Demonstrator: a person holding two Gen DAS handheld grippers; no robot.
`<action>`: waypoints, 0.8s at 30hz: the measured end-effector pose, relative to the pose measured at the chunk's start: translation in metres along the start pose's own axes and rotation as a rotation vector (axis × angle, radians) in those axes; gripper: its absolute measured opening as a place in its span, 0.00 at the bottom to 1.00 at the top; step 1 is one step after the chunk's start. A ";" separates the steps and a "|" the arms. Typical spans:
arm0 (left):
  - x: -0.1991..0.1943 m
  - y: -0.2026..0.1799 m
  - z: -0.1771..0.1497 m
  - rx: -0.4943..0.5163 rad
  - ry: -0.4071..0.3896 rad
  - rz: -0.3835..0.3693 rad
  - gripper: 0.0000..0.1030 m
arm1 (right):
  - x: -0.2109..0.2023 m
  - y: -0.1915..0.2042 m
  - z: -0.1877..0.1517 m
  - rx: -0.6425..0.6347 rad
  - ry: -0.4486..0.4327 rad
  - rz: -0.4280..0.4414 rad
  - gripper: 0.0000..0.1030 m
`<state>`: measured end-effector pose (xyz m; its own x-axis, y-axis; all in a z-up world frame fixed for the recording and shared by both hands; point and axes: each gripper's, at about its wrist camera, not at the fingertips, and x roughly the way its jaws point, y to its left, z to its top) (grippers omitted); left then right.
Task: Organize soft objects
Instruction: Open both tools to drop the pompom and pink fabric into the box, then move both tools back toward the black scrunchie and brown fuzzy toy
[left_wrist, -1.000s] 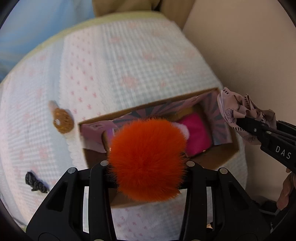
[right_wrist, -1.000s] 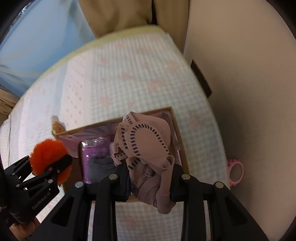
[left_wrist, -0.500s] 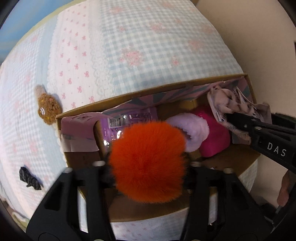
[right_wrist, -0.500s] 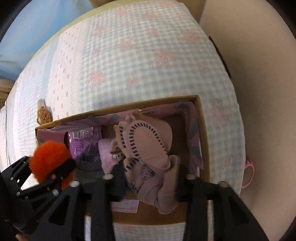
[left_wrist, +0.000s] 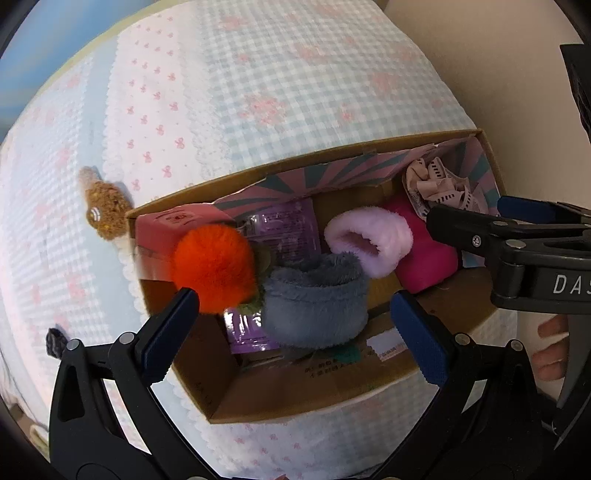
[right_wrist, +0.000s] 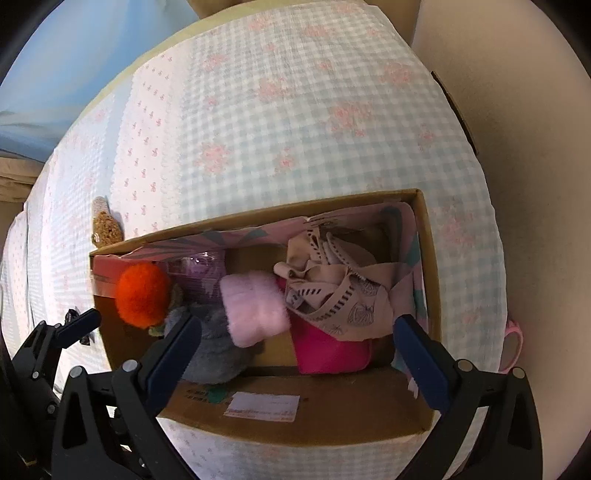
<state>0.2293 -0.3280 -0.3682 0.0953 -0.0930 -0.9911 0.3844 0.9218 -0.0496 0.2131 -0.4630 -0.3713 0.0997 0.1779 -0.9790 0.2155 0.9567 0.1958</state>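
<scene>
Left wrist view: left gripper (left_wrist: 295, 317) over the cardboard box (left_wrist: 295, 402), jaws opening wide, nothing clamped; orange pompom (left_wrist: 214, 266) loose by the left pad
Right wrist view: right gripper (right_wrist: 295, 347), jaws opening wide, empty
Box contents: grey fleece roll (left_wrist: 314, 306), opening upward; pink fluffy cuff (left_wrist: 369, 240), long axis across; magenta piece (left_wrist: 424, 258); patterned cloth (right_wrist: 332, 291) crumpled at the right end
Writing: "DAS" on the right gripper; box label unreadable
Bedspread: brown toy (left_wrist: 105, 214) beyond the box

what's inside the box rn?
In the box: orange pom-pom, grey fleece, lilac fluff, magenta piece, beige cloth, purple packet. Anything beneath them is covered.
</scene>
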 end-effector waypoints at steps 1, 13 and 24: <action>-0.004 0.000 -0.002 0.000 -0.006 0.003 1.00 | -0.002 0.000 -0.001 -0.003 -0.004 -0.001 1.00; -0.087 0.004 -0.033 0.017 -0.175 0.044 1.00 | -0.083 0.027 -0.033 -0.056 -0.184 -0.047 1.00; -0.216 0.031 -0.092 -0.053 -0.446 0.091 1.00 | -0.210 0.075 -0.106 -0.115 -0.460 -0.084 1.00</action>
<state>0.1358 -0.2450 -0.1667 0.5171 -0.1527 -0.8422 0.3099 0.9506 0.0179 0.1052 -0.4040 -0.1566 0.5118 0.0034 -0.8591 0.1353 0.9872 0.0845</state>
